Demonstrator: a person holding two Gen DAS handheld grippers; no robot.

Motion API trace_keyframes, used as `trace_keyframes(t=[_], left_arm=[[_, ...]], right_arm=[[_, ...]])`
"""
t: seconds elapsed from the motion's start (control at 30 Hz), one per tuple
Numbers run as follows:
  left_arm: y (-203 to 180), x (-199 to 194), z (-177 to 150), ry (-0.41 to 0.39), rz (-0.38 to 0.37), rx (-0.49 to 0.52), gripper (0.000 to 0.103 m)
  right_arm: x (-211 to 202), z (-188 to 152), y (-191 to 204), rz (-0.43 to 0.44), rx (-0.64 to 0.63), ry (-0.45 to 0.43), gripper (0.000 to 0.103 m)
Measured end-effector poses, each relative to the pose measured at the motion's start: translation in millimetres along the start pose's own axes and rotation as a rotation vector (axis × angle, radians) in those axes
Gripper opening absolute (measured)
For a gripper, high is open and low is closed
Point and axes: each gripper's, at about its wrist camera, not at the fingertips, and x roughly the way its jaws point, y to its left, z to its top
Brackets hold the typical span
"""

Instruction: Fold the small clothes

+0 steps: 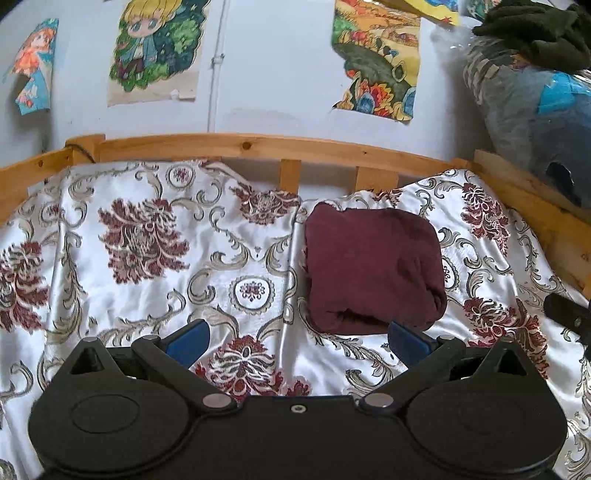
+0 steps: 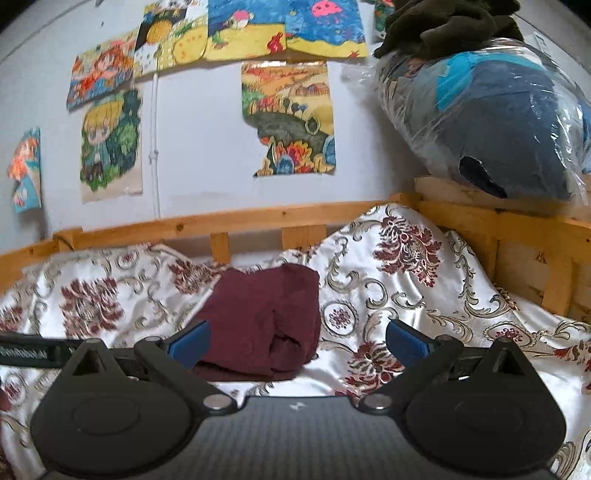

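A maroon garment [image 1: 373,269] lies folded into a compact square on the floral bedspread [image 1: 155,243]. My left gripper [image 1: 297,338] is open and empty, just short of the garment's near edge, with its right blue fingertip [image 1: 406,338] close to that edge. In the right wrist view the same folded garment [image 2: 266,321] lies ahead and left of centre. My right gripper [image 2: 295,341] is open and empty, its left blue fingertip [image 2: 190,341] in front of the garment's near left corner. Part of the right gripper shows at the left view's right edge [image 1: 569,314].
A wooden bed rail [image 1: 258,147] runs along the far side and the right [image 2: 517,236]. A plastic-wrapped dark bundle [image 2: 498,125] with a dark green cloth [image 2: 443,26] on top sits at the right corner. Drawings [image 2: 288,118] hang on the wall.
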Motion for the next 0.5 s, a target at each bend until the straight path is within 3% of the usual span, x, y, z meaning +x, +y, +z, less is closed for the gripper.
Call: trace_keyframes(t=[0.3,0.5], left_arm=[[9,13,-4,0.060,0.026,-0.048,0.102],[8,11,-5,0.052,0.022,-0.045,0.102]], right_arm=[[8,-6,2,-0.008,-0.010,0.041,0.103],[7,-6,1,-0.017,-0.010,0.044,0.103]])
